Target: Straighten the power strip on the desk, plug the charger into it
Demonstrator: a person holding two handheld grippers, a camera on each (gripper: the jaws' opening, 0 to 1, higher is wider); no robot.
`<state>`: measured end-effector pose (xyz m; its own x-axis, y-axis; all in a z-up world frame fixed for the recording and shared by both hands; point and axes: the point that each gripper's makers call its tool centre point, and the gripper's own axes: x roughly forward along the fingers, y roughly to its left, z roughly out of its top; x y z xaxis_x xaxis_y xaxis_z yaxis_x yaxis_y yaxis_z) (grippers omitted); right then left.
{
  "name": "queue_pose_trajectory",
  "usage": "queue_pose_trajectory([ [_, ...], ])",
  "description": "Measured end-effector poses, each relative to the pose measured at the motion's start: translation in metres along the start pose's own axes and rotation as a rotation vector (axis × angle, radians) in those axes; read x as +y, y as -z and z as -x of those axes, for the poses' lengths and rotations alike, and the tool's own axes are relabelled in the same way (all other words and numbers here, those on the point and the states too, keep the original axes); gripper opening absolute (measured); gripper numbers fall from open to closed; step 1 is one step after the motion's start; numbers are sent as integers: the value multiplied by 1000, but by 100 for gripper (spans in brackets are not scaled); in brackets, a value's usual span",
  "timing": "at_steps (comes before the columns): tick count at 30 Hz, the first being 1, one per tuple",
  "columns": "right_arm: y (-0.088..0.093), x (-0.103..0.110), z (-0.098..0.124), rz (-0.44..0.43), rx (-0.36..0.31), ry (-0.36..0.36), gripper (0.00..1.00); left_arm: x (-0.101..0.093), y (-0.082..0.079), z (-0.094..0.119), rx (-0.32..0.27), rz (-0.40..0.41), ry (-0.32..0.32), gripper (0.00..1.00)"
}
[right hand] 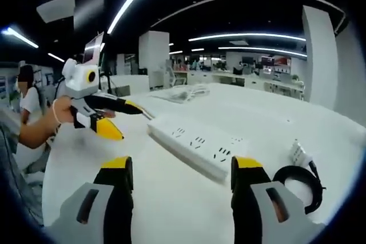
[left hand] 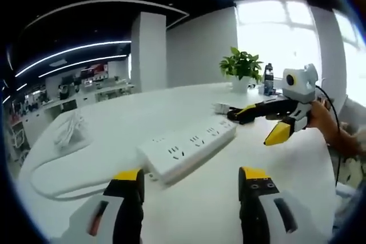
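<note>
Both tools, left [left hand: 191,190] and right [right hand: 182,178], hang spread and empty before the strip [left hand: 189,144]. Judged risk: pushing one end skids it into the charger [right hand: 298,154] across the slick surface [left hand: 217,198].

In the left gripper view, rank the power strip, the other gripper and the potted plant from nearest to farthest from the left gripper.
1. Power strip: lying on the desk just ahead of the left gripper, slightly to its left.
2. Right gripper: farther out, to the right, held above the desk.
3. Potted plant: at the desk's far edge, by the window.
</note>
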<state>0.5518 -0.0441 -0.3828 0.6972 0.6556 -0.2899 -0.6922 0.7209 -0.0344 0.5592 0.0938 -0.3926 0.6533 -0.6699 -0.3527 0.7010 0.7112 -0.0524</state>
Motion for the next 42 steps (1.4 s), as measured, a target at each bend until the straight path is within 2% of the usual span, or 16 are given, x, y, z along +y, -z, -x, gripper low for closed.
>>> queue_pose_trajectory([
  [5,-3,11,3,3,-11,-21,74,-9,-5,5,-22,-8,22,72],
  [10,-9,15,8,23,-27,-19,74,-9,-5,6,-30,-29,11,74],
  [17,-10,5,14,25,-49,21,76,-8,-7,11,-59,-11,2,74],
  [20,-8,1,16,22,-35,34,78,-7,-8,12,-70,1,-3,76],
  [29,-10,-25,27,46,-48,112,81,-10,-8,15,-98,88,38,79],
  [31,-12,-28,31,62,-69,105,79,-10,-8,16,-103,91,34,79],
  [34,-13,-40,36,64,-81,141,81,-10,-7,18,-98,82,32,79],
  [37,-6,-53,39,21,-51,166,83,-10,-7,19,-98,82,32,79],
  [42,-1,-74,42,13,-42,213,85,-12,-6,19,-96,83,38,79],
])
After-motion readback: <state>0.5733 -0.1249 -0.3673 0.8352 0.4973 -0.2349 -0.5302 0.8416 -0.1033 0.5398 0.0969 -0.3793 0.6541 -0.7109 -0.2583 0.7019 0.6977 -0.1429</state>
